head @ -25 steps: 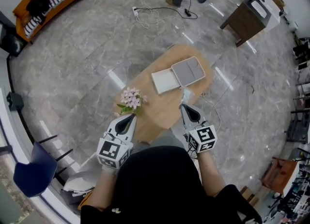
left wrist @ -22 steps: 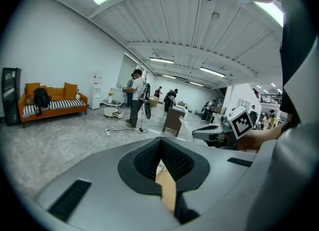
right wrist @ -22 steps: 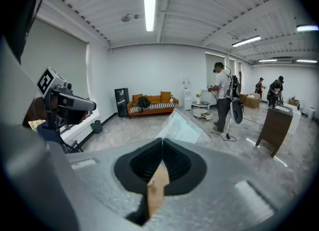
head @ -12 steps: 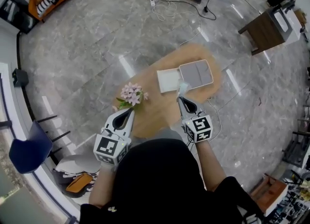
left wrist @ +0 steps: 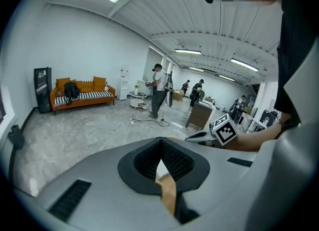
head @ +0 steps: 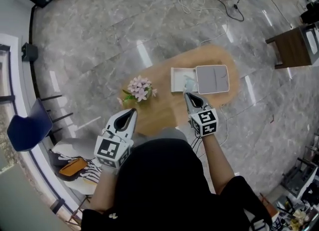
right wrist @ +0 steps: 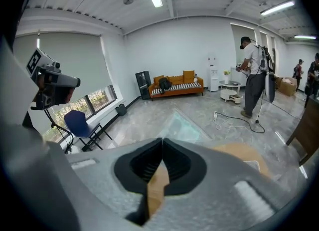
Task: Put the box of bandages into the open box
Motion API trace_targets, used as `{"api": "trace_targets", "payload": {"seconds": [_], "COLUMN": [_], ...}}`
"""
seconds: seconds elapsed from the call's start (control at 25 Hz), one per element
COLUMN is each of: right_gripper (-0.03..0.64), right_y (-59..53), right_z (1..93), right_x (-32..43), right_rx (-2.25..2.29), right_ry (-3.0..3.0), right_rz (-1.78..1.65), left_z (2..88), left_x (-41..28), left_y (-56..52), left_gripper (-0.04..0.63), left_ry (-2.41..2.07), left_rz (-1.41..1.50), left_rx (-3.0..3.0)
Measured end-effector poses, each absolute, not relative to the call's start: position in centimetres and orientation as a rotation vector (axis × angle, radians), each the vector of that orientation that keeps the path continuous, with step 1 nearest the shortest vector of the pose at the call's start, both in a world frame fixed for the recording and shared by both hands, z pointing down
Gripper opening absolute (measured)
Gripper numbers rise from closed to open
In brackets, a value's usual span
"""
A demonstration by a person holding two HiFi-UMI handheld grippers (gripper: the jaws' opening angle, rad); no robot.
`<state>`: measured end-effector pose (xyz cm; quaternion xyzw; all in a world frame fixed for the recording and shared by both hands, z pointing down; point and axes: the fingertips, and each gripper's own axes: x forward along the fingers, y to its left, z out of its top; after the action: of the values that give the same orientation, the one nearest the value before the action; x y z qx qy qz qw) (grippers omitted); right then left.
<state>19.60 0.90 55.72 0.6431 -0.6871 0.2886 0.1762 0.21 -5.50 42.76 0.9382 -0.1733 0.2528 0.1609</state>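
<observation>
The right gripper (head: 188,95) has its jaws closed, apparently pinching the box of bandages (head: 190,82) by one edge, at the rim of the open box (head: 177,78) on the worktop (head: 159,113). So thin a pinch could slip — the box tilting and landing outside. The left gripper (head: 132,111) (jaws closed, empty) hangs aside.

On the oval wooden table (head: 159,113) stand pink flowers (head: 140,89) and the open box (head: 177,79), its grey lid (head: 213,79) lying flat beside it. The right gripper (head: 187,94) holds the box of bandages (head: 189,82) at the open box's near edge; the left gripper (head: 133,111) points towards the flowers
</observation>
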Motion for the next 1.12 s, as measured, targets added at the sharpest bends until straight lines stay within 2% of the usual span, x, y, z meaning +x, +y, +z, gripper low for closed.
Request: {"api": "trace_targets", "payload": {"seconds": [1.12], "right_gripper": [0.0], "right_y": [-0.1], "right_z": [74.2], "right_x": [22.2], "right_rx": [1.379], "right_ry": [-1.88], "right_rz": [1.058], "left_z": [45.2], "left_x": [-1.8], "left_y": [-2.2], "left_gripper": [0.011], "left_ry": [-0.847], "left_rz": [0.88], "left_rx": [2.453]}}
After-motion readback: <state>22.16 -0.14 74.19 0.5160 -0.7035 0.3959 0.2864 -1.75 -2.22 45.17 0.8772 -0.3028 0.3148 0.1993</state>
